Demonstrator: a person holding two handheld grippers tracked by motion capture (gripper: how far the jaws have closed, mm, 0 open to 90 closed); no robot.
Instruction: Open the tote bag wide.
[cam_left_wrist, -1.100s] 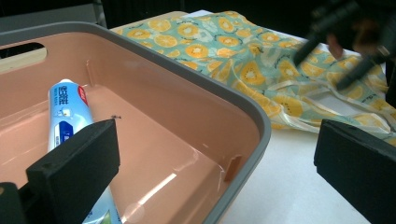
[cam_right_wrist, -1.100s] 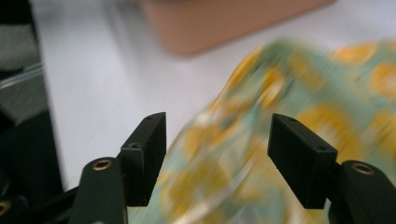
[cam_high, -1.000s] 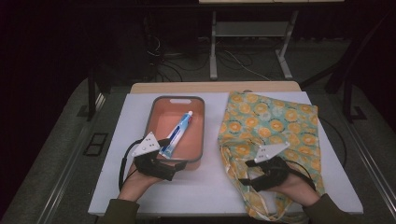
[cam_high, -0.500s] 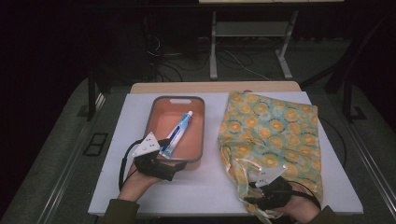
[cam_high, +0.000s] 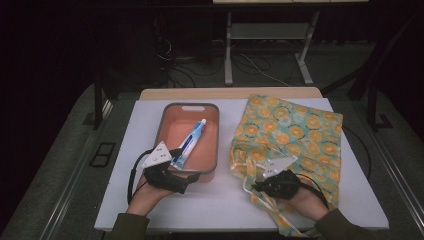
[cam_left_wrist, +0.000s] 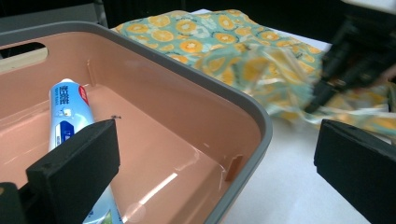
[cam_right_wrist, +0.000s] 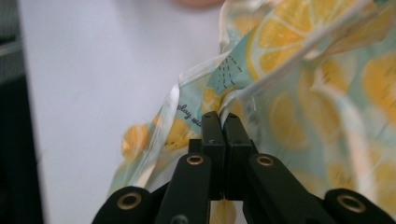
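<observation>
A blue and white toothpaste tube (cam_high: 189, 143) (cam_left_wrist: 70, 112) lies slantwise in a pink tray with a grey rim (cam_high: 214, 145) (cam_left_wrist: 243, 107). My left gripper (cam_high: 181, 167) (cam_left_wrist: 215, 158) is open wide at the tray's near corner, with the rim between its jaws and nothing gripped. To the right lies a fabric bag printed with orange slices (cam_high: 295, 130) (cam_left_wrist: 233, 51) (cam_right_wrist: 303, 93). My right gripper (cam_high: 258, 187) (cam_right_wrist: 223, 126) is shut on the bag's near-left edge, where the cloth is bunched and lifted.
A white board (cam_high: 140, 130) (cam_right_wrist: 93, 70) covers the table, with bare surface left of the tray and along the front edge. The bag's pale straps (cam_high: 272, 207) trail near the right hand. Dark floor, cables and a desk frame lie beyond.
My right gripper first drew back toward the person, then came forward and left with the bag's edge, bunching the cloth. The left gripper, tray and tube stayed put.
</observation>
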